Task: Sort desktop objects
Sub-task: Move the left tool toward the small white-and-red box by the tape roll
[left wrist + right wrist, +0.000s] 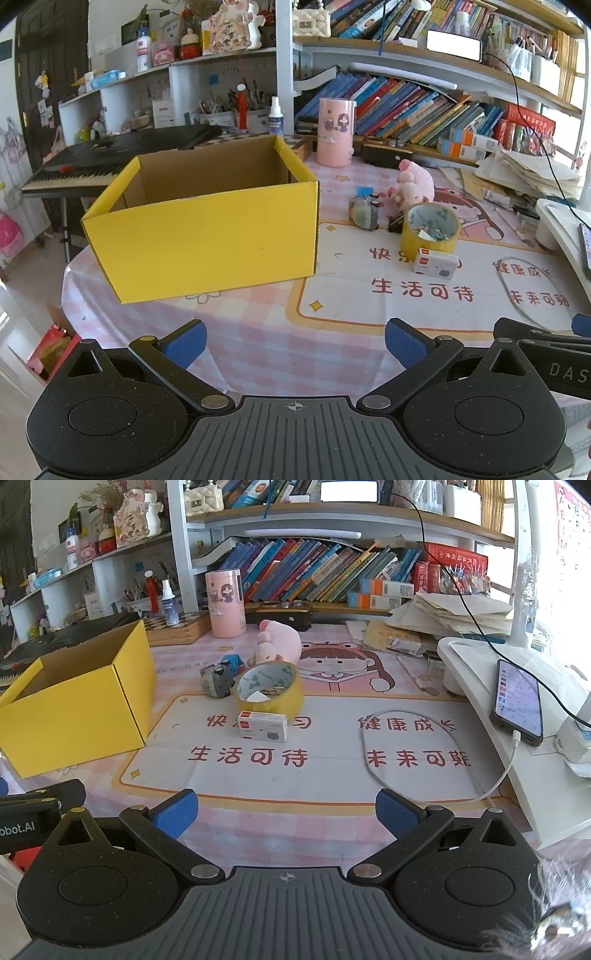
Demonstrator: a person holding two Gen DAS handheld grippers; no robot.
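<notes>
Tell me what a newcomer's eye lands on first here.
The big open yellow box, apparently empty, dominates the left of the desk. To its right a small cluster stands out: a yellow tape roll with a small white box just in front, and a pink plush toy behind. Both grippers, left and right, hover open, holding nothing.

Open yellow box left, tape roll, small white carton beside it

I see a matt corrugated-cardboard yellow box, a glossy plastic tape roll, a smooth printed-card small carton, a soft fuzzy pink plush, and a smooth printed tablecloth. Gripper pads look like matt blue foam.
</notes>
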